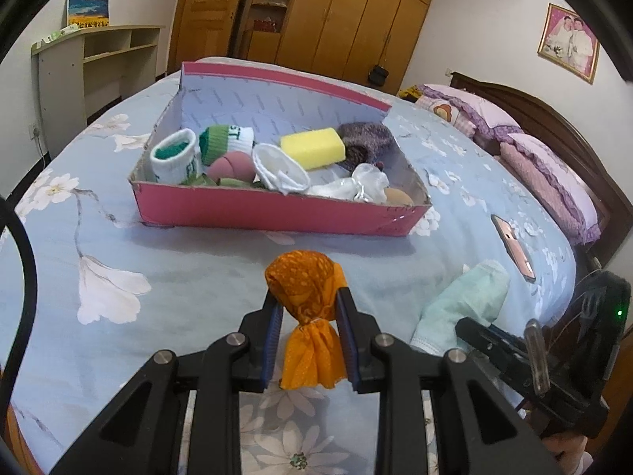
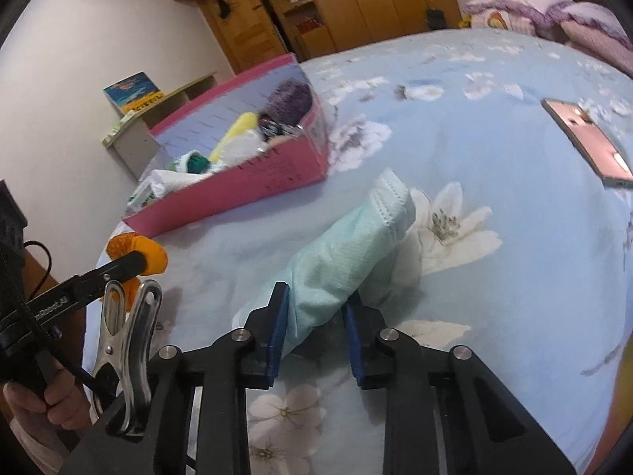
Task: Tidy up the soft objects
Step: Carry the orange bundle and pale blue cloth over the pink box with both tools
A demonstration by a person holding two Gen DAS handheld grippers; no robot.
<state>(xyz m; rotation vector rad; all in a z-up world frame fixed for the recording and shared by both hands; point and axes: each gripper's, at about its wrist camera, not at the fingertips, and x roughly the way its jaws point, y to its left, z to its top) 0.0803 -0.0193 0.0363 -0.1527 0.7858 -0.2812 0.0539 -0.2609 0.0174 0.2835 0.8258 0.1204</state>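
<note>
Now the left tool clamps the orange pouch, and the right tool pinches the mint sock.

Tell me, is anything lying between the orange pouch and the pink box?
Nothing visible does. The left gripper holds the orange pouch, and only bare bedsheet lies before the pink box. The mint cloth lies off to the side.

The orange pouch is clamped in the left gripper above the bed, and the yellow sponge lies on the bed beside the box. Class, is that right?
Not quite. The yellow sponge lies inside the box, as the left wrist view shows. The orange pouch is indeed clamped in the left gripper above the bed.
</note>
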